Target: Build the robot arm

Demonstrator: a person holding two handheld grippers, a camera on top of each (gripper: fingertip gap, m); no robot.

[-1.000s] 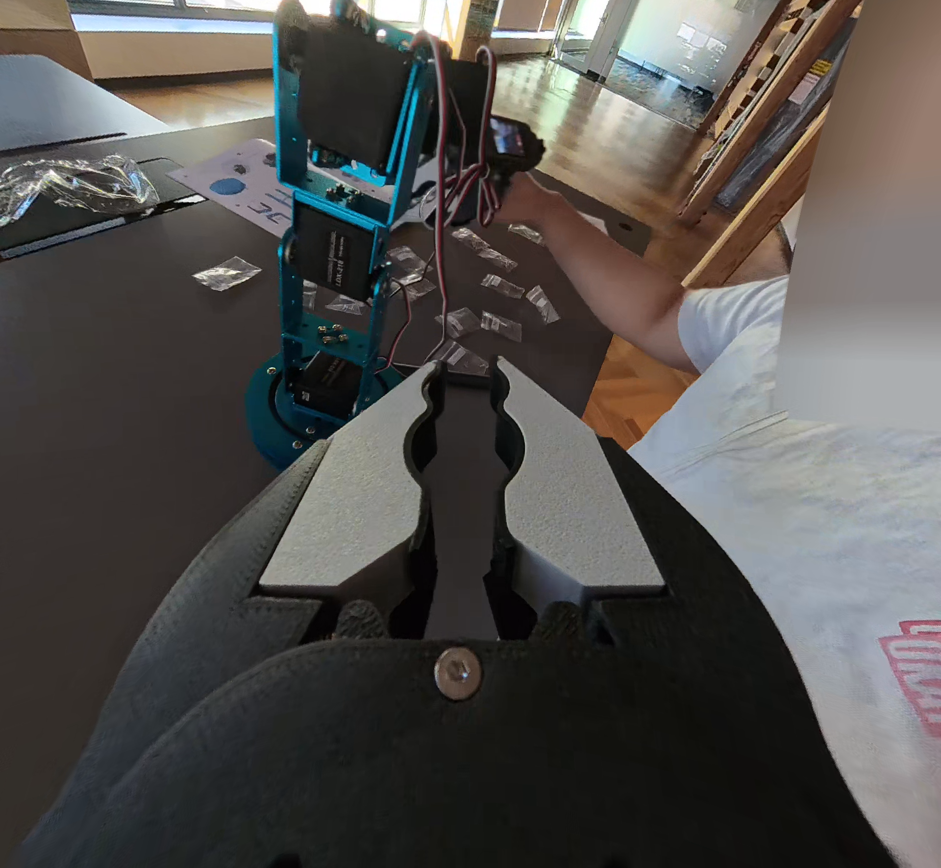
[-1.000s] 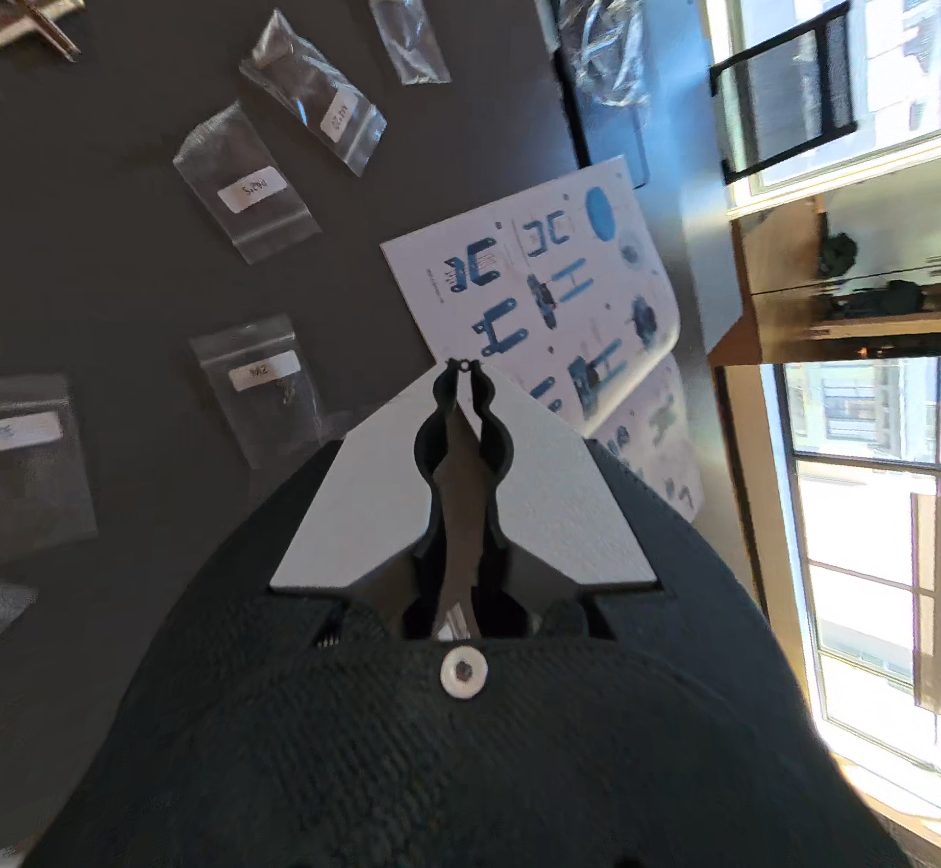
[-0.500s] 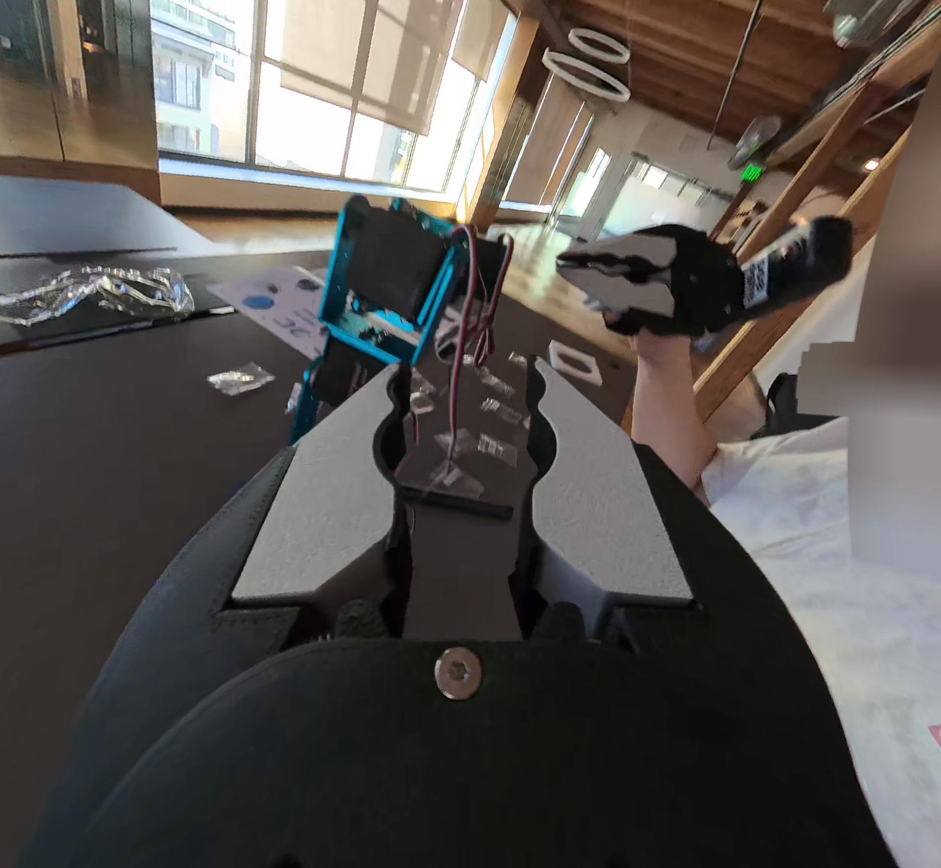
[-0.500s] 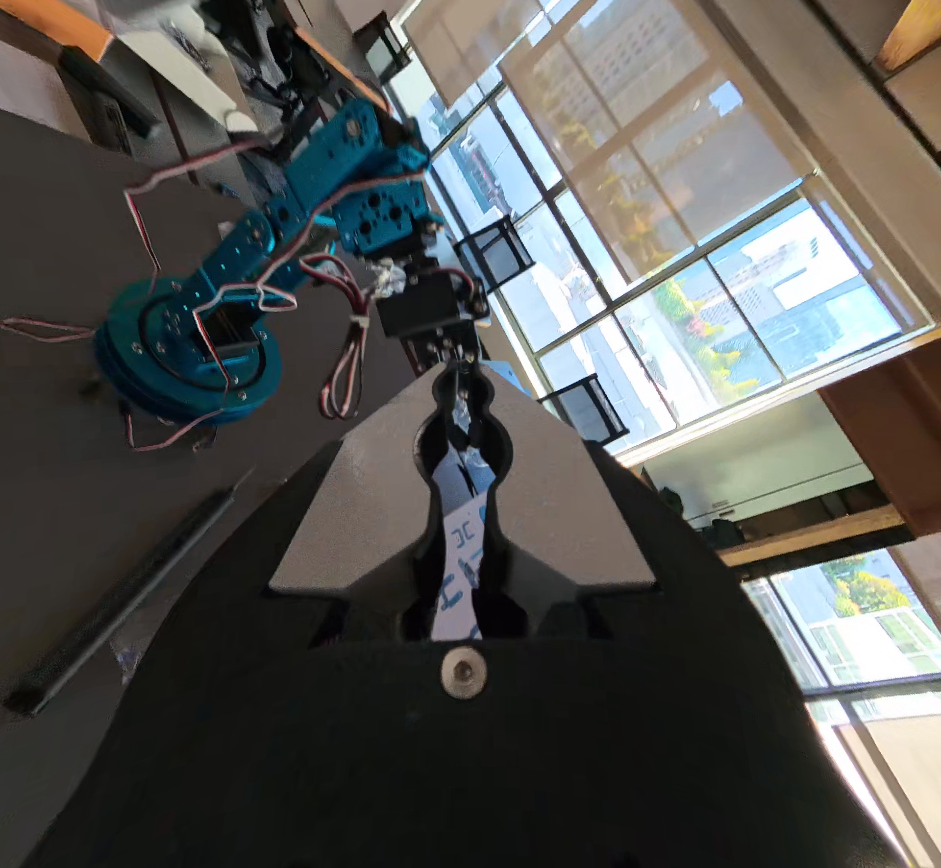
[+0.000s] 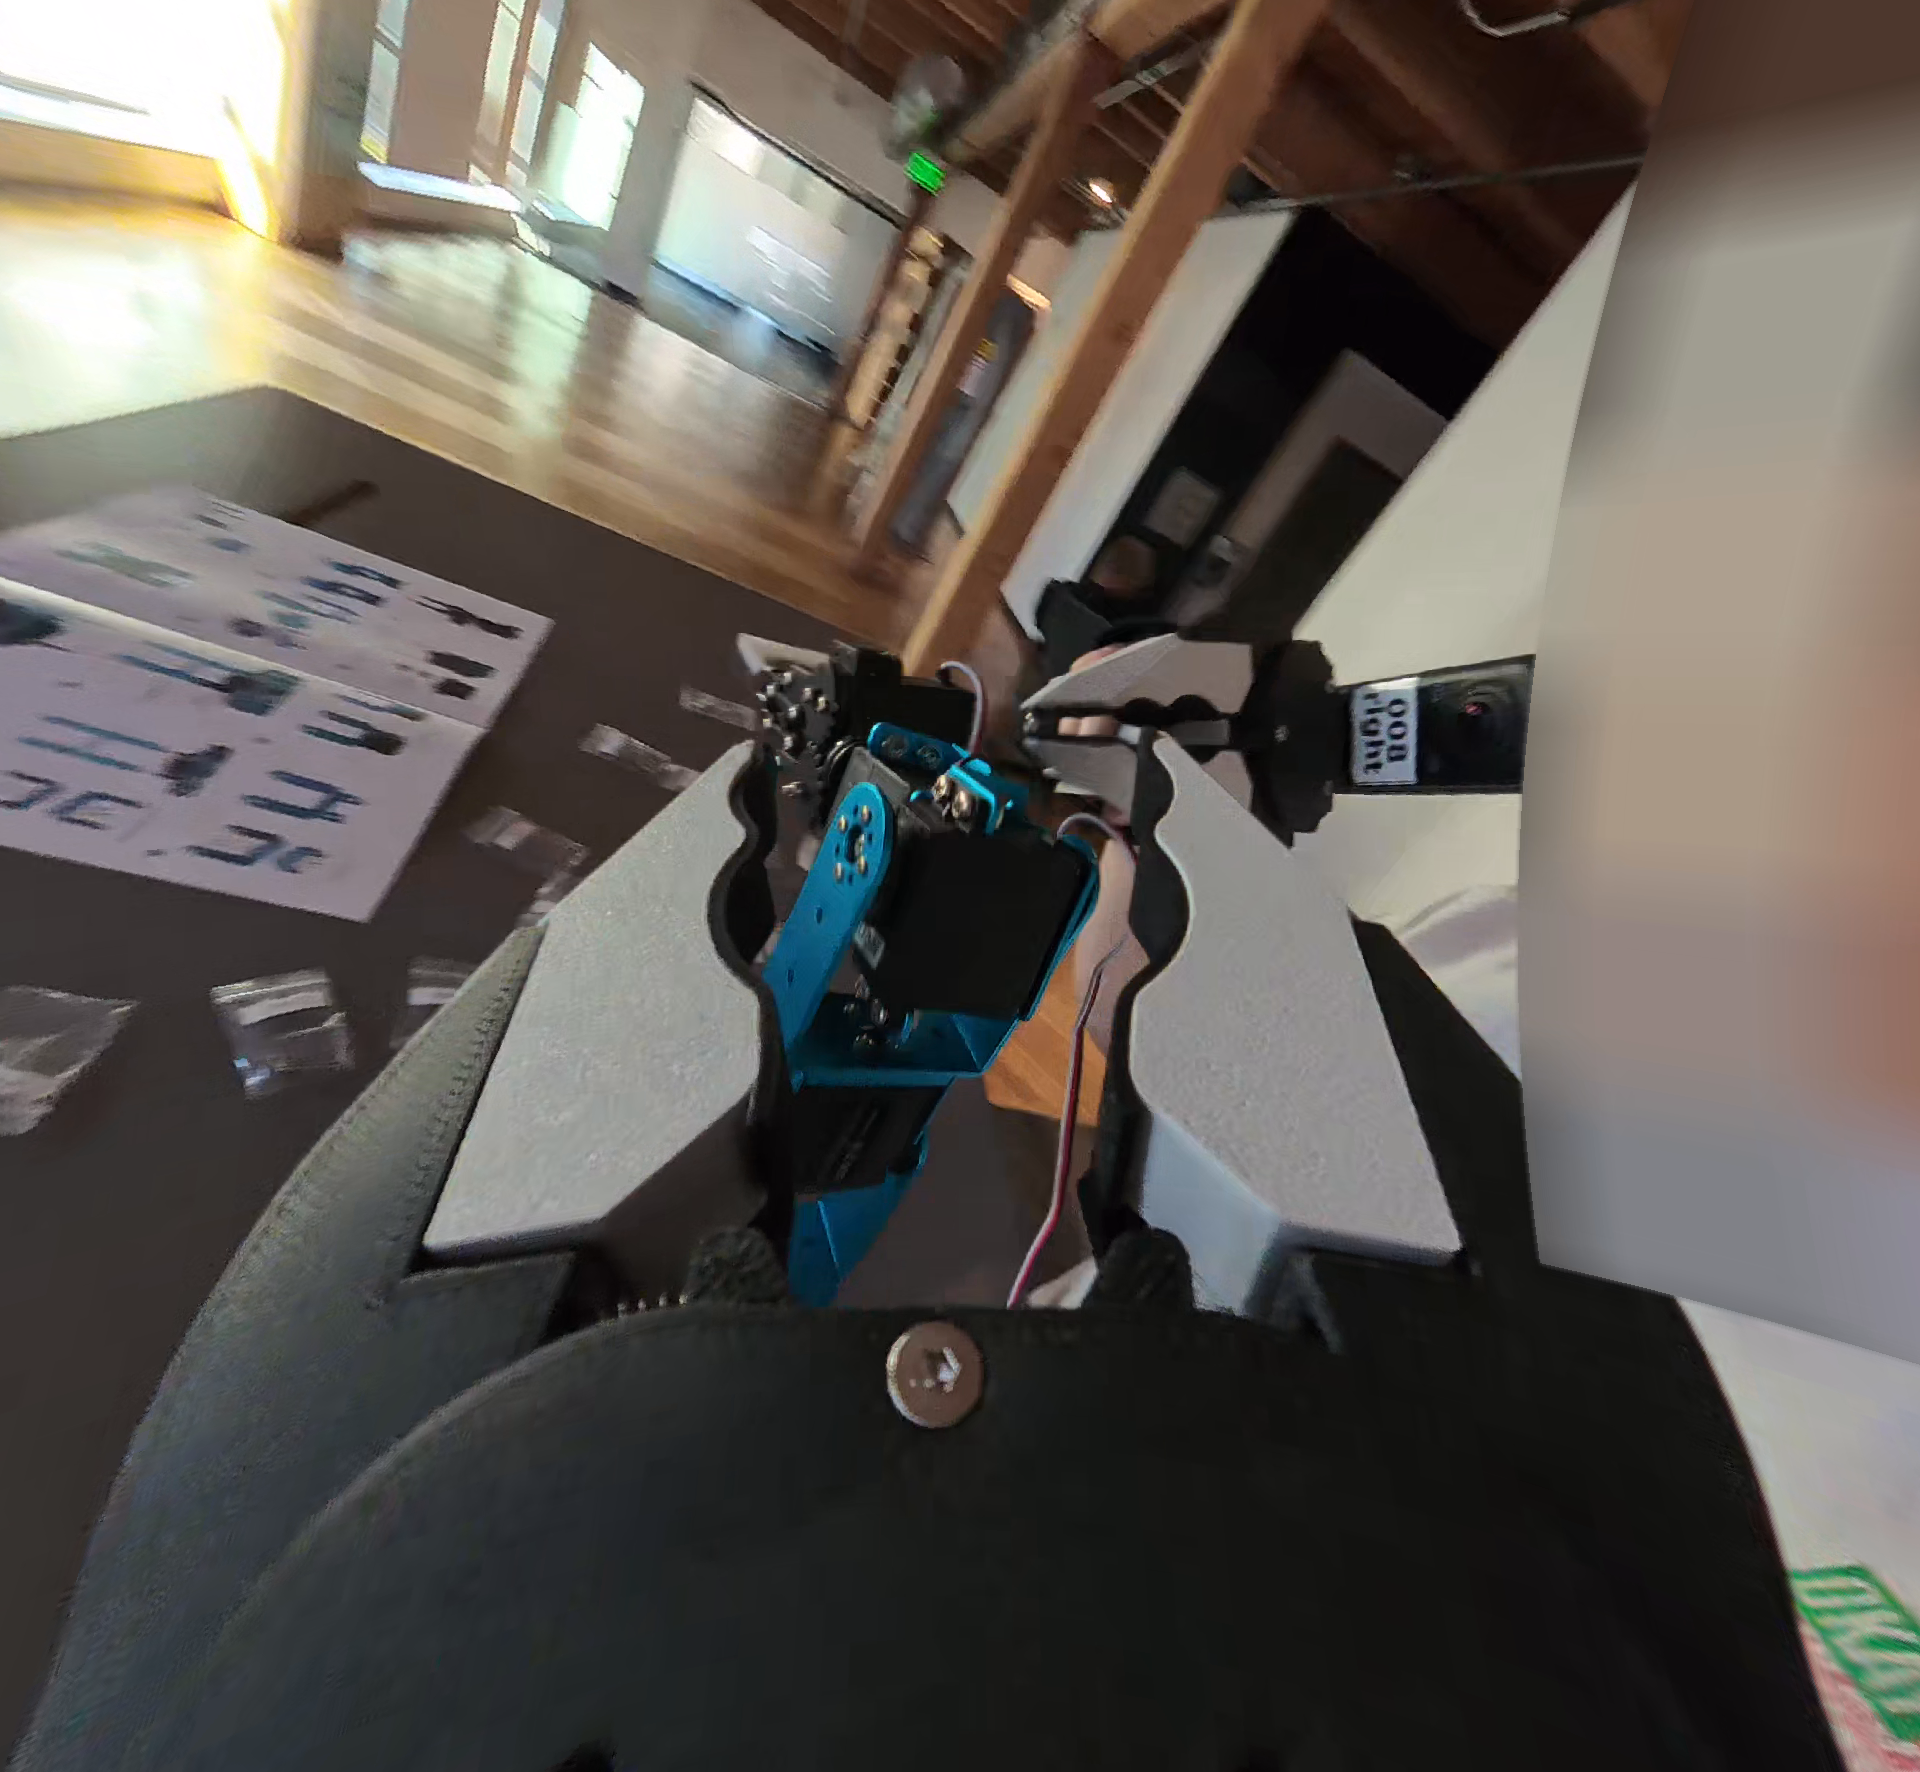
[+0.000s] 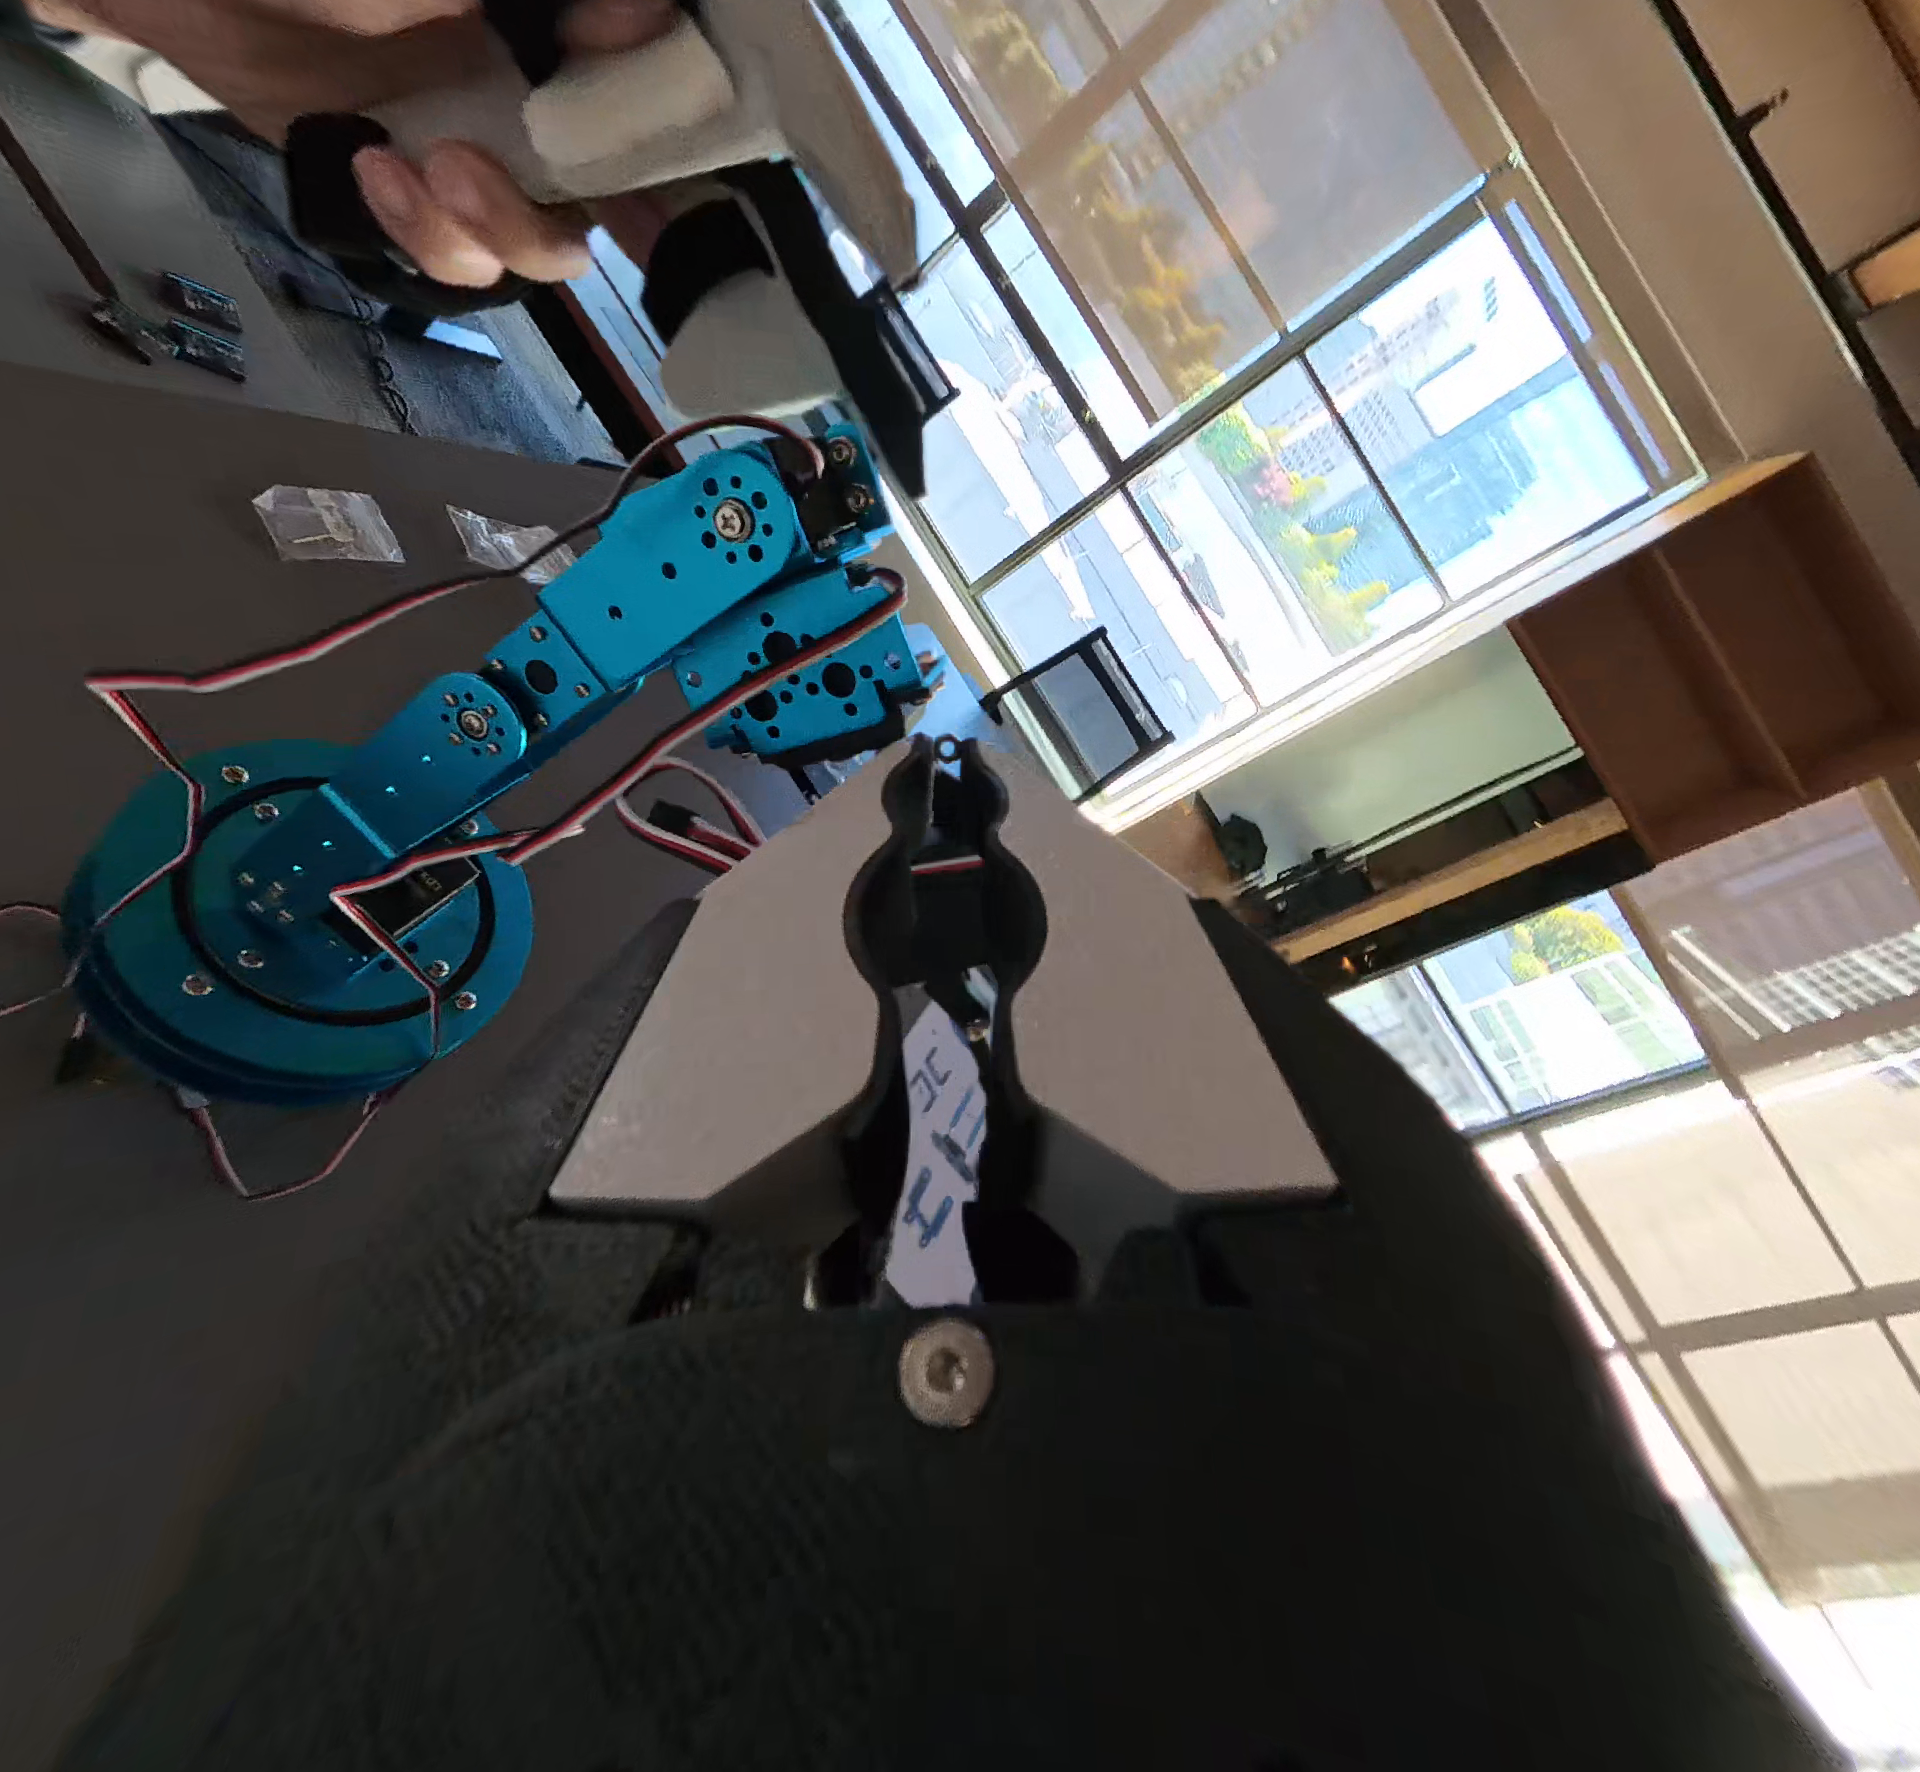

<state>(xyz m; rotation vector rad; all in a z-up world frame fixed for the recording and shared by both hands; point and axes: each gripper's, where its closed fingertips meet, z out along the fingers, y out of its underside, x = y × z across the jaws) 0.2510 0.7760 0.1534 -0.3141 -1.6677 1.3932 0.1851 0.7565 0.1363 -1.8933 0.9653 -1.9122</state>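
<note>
Left gripper (image 5: 940, 777), frame centre, we log spread around the blue robot arm kit (image 5: 914, 933) standing on the dark counter (image 5: 156, 1203). Right gripper (image 6: 948, 748) pinches a tiny black ring (image 6: 948, 743).

The left gripper (image 5: 940, 766) is now up around the top of the blue robot arm kit (image 5: 914, 912), its fingers spread wide on either side of the black servo, where 1 s ago it sat low near the kit's round base. The right gripper (image 6: 948, 748), pointed down at the printed sheet (image 5: 239, 725) and small bags 1 s ago, now faces the kit from the side, tips pinched on a tiny ring.
</note>
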